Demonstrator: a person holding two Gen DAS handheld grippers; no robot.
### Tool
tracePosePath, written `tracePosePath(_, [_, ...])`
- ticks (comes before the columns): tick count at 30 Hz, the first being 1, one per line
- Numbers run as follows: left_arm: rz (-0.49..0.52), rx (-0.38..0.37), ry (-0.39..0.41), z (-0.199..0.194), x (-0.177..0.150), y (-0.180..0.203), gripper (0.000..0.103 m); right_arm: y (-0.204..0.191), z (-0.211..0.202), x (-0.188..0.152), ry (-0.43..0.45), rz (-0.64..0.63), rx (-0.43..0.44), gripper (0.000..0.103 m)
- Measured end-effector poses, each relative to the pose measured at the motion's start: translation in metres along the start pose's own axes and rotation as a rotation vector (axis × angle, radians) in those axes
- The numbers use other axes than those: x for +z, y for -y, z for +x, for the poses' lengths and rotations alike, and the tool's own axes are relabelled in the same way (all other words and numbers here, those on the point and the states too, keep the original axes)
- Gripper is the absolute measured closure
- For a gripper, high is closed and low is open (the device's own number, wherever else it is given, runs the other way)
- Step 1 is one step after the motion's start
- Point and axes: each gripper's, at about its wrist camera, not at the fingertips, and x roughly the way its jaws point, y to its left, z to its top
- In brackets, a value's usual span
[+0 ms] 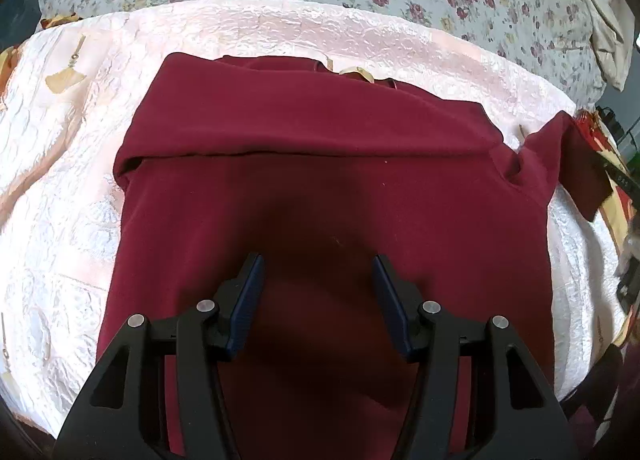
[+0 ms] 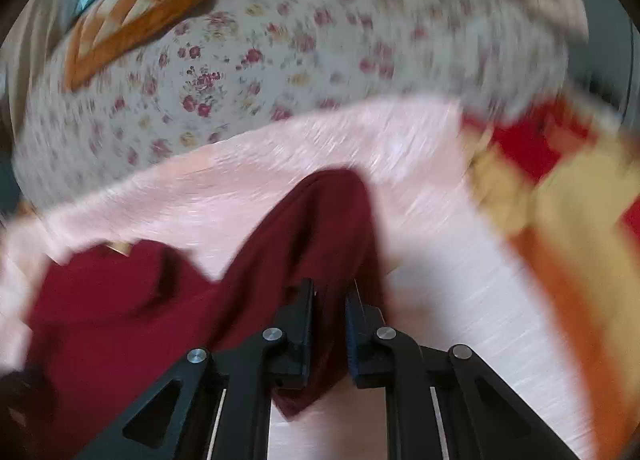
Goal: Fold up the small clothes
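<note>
Pale quilt (image 1: 60,187) is showing around the maroon garment (image 1: 320,187); left gripper (image 1: 318,264) fingers are hovering apart above it, right gripper (image 2: 330,292) fingers are clamping its sleeve (image 2: 320,227).

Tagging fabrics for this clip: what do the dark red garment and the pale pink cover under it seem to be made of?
The dark red garment looks like a soft matte knit, maybe fleece or jersey: no sheen, rounded folds. The pale pink cover looks like a glossy crinkled quilted fabric, possibly satin-like synthetic: bright highlights on a puckered surface. The right gripper pinches the garment's sleeve.
</note>
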Motion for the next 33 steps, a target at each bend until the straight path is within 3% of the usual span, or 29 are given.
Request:
tracePosePath(4, [-0.017,-0.007,0.004,-0.003,0.001,-0.004,0.048,-0.008,-0.027,0.024,0.104,-0.215,-0.175,0.092])
tracePosePath(8, [-0.037,-0.023,0.025,-0.009,0.003,-0.008,0.048,-0.025,-0.059,0.053,0.219,-0.327,-0.226,0.092])
tracePosePath(12, [-0.052,-0.032,0.037,-0.014,0.004,-0.014,0.048,-0.056,-0.083,0.080,0.284,-0.361,-0.149,0.092])
tracePosePath(17, [-0.068,-0.040,0.043,-0.017,0.003,-0.020,0.048,-0.114,-0.093,0.096,0.301,-0.383,0.063,0.092])
tracePosePath(20, [-0.073,-0.048,0.046,-0.019,0.002,-0.024,0.048,-0.112,-0.086,0.102,0.236,-0.214,0.262,0.092])
tracePosePath(22, [-0.076,-0.050,0.044,-0.018,0.002,-0.027,0.048,-0.096,-0.071,0.100,0.144,-0.080,0.361,0.080])
tracePosePath(23, [-0.078,-0.053,0.042,-0.018,0.001,-0.028,0.048,-0.085,-0.063,0.096,0.103,-0.008,0.419,0.056])
tracePosePath(24, [-0.083,-0.058,0.041,-0.016,0.001,-0.029,0.048,-0.068,-0.050,0.088,0.049,0.088,0.485,0.039])
tracePosePath(28, [-0.095,-0.066,0.027,-0.010,-0.001,-0.030,0.048,-0.017,-0.012,0.059,-0.054,0.350,0.474,0.036])
tracePosePath(33, [-0.073,-0.064,0.011,-0.005,-0.004,-0.025,0.048,0.044,0.035,0.024,-0.106,0.834,0.570,0.036])
